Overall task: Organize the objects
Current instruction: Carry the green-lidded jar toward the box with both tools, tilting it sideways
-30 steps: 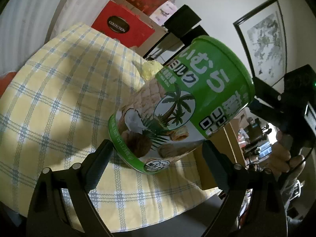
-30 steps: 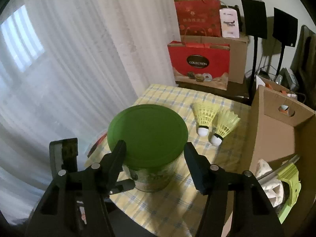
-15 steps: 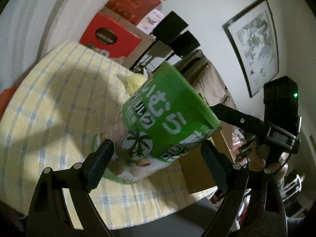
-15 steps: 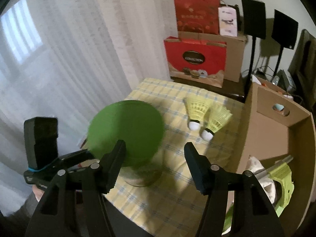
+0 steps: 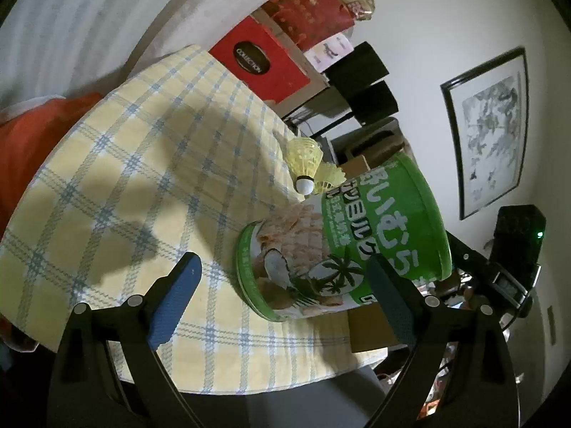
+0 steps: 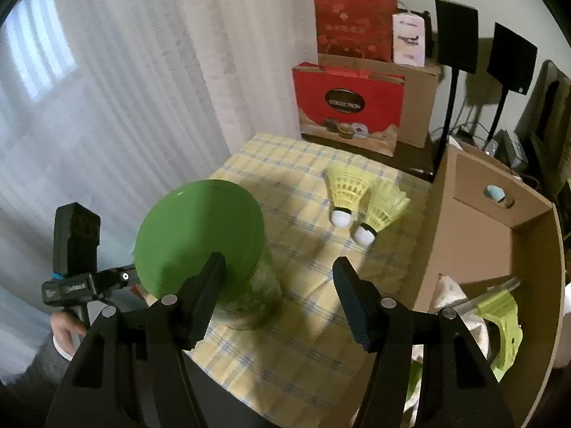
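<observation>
A green-lidded snack can [image 5: 342,239] with palm-tree print stands on the yellow checked tablecloth [image 5: 142,164]; it also shows in the right wrist view [image 6: 207,246]. My left gripper [image 5: 282,296] is open, its jaws wide apart, with the can just ahead toward the right finger, not gripped. My right gripper [image 6: 278,292] is open and empty above the table, the can at its left finger. Two yellow shuttlecocks [image 6: 360,203] lie behind the can, seen also in the left wrist view [image 5: 307,164].
An open cardboard box [image 6: 499,249] stands at the table's right edge, holding a lime-green item [image 6: 503,321] and white cloth. Red gift bags [image 6: 346,103] and boxes stand behind the table by the curtain. Black stands [image 6: 453,35] rise at the back right.
The left gripper has pulled back and swung left, so the can now sits off to its right. The right gripper has shifted right of the can, which looks tilted now.
</observation>
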Action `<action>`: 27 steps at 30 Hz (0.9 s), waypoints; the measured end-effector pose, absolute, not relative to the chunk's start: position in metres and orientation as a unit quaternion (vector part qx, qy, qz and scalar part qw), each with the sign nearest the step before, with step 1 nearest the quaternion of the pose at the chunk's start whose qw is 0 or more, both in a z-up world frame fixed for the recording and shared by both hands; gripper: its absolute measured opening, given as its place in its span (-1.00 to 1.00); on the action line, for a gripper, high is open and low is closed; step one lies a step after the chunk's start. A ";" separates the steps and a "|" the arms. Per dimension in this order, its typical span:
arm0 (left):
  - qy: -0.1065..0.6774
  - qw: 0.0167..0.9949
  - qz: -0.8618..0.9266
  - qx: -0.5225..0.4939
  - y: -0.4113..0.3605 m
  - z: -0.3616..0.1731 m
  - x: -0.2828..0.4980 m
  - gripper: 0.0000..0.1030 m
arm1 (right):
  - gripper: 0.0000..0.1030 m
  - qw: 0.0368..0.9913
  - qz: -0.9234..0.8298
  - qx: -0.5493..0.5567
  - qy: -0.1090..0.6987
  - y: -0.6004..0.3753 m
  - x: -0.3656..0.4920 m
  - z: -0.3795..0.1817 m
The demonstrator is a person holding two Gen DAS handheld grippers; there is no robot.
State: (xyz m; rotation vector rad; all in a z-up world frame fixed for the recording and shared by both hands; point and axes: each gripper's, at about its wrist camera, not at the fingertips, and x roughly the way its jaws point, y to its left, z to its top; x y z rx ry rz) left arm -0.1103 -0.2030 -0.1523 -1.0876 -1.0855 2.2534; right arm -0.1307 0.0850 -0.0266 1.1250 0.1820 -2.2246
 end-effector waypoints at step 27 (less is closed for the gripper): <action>-0.345 0.261 0.801 -0.413 -0.136 -0.137 -0.137 0.58 | 0.22 0.304 -0.845 0.440 -0.008 0.172 -0.129 -0.032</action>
